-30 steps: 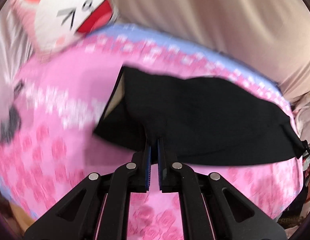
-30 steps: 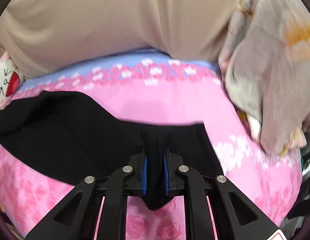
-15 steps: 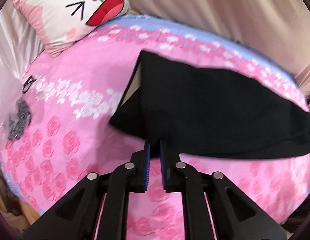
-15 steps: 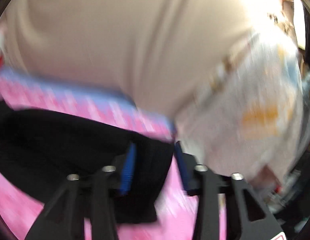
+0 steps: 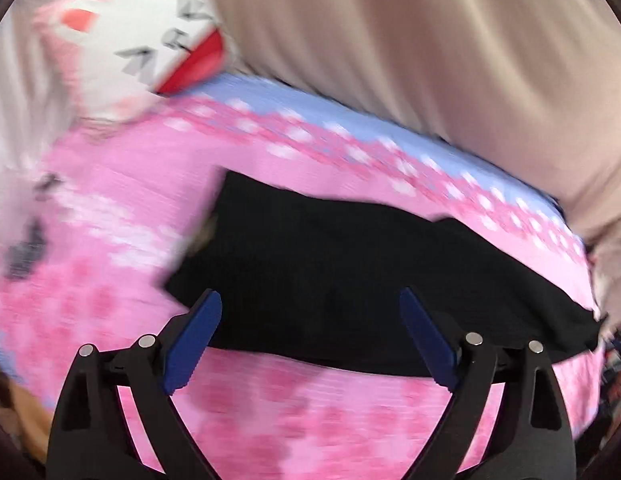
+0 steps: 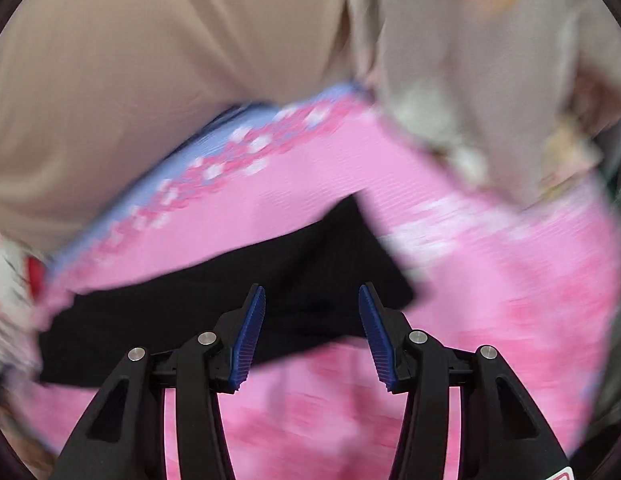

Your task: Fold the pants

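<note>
Both grippers are letting go: left gripper (image 5: 310,316) jaws spreading wide, right gripper (image 6: 312,320) jaws still parting, nothing pinched in either. Black pants (image 5: 350,276) lie flat on the pink bed (image 5: 122,200), folded I think, it's blurry. Cat pillow (image 5: 138,40) sits further back.

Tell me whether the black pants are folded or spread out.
Folded: the black pants lie as a compact doubled strip on the pink bedspread, legs not spread apart.

Black left gripper (image 5: 310,300) arms, blue ribbed pads, silver screws.
</note>
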Motion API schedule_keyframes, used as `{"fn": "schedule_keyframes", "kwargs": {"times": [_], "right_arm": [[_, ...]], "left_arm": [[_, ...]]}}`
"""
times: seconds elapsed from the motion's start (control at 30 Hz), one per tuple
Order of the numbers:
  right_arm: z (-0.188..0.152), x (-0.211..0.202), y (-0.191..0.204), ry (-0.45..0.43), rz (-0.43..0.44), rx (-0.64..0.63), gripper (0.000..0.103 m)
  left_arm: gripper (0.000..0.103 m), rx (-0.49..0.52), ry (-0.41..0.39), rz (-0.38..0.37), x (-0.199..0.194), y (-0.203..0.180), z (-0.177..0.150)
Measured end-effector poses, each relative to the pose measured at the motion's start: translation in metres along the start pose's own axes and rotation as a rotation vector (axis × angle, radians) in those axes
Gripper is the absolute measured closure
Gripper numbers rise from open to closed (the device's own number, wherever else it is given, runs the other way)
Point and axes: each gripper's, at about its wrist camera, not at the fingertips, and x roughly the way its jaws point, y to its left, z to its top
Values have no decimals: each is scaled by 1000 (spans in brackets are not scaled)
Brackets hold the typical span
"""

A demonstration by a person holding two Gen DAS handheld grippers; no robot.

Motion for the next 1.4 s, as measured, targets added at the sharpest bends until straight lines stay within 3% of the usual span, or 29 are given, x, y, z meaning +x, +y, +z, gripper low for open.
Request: {"fn": "schedule_keyframes", "kwargs": {"times": [0.07, 0.1, 0.13, 0.17, 0.2, 0.3, 0.33, 0.37, 0.4, 0.43, 0.47, 0.53, 0.6, 0.63, 0.67, 0.7, 0.73, 0.87, 0.93, 0.97, 1.0, 1.03, 1.07, 1.17, 1.2, 1.23, 1.33, 1.37, 1.4], "right_arm": [[7, 36, 6, 96, -76, 47, 52], [13, 57, 7, 120, -112, 67, 68], [17, 67, 5, 122, -115, 84, 98], [23, 70, 6, 111, -60, 121, 101], [27, 61, 10, 71, -16, 137, 101], [30, -8, 21, -159, 179, 99, 101], [26, -24, 18, -205, 220, 92, 101], [16, -35, 7, -251, 196, 72, 103], [13, -31, -1, -244, 110, 59, 102], [6, -15, -17, -190, -47, 43, 97], [-2, 3, -34, -118, -136, 57, 92], [-23, 25, -71, 2, -148, 198, 92], [-37, 15, -83, -26, -63, 278, 88], [-39, 8, -79, -52, -30, 278, 80], [-36, 2, -73, -68, -7, 270, 53], [-30, -1, -67, -81, 21, 268, 39], [-23, -3, -62, -97, 55, 273, 39], [19, 14, -45, -51, 202, 326, 39], [34, 42, -34, 18, 144, 345, 43], [44, 59, -29, 36, 88, 344, 82], [49, 68, -25, 43, 58, 339, 98], [55, 71, -20, 36, 46, 336, 98], [60, 63, -14, -14, 89, 327, 98], [60, 3, 11, -208, 284, 181, 98], [54, -12, 9, -251, 260, 134, 98], [48, -13, 1, -254, 203, 112, 98], [24, 48, -67, -23, 54, 226, 96], [17, 57, -80, 14, 40, 256, 100], [7, 59, -92, -16, 110, 287, 96]], "left_arm": [[14, -3, 48, 15, 22, -9, -13], [14, -9, 71, 27, 30, -9, -17], [14, -24, 96, 52, 40, -6, -22], [14, -32, 109, 73, 46, -3, -25], [14, -38, 131, 118, 53, 3, -29], [14, -43, 175, 192, 65, 20, -39], [14, -46, 188, 199, 69, 26, -43], [13, -58, 206, 197, 74, 34, -47], [10, -70, 197, 177, 74, 39, -51], [10, -59, 179, 178, 73, 39, -51], [10, -47, 184, 185, 74, 39, -52], [10, -51, 191, 189, 74, 38, -50], [9, -55, 205, 187, 75, 38, -48], [9, -58, 213, 183, 75, 39, -47], [9, -67, 218, 176, 76, 40, -46], [9, -75, 222, 170, 76, 41, -44], [9, -83, 225, 167, 76, 41, -43], [10, -89, 220, 177, 72, 45, -44], [8, -88, 216, 186, 74, 43, -44], [8, -90, 217, 187, 75, 42, -43], [8, -94, 218, 189, 75, 41, -42], [8, -97, 220, 189, 78, 41, -40], [7, -96, 224, 187, 79, 41, -39], [7, -91, 225, 181, 81, 43, -35], [6, -84, 223, 180, 81, 43, -35], [5, -76, 221, 178, 81, 43, -34], [5, -57, 222, 170, 83, 46, -33], [5, -55, 225, 167, 83, 46, -33], [5, -51, 217, 167, 83, 47, -31]]}}
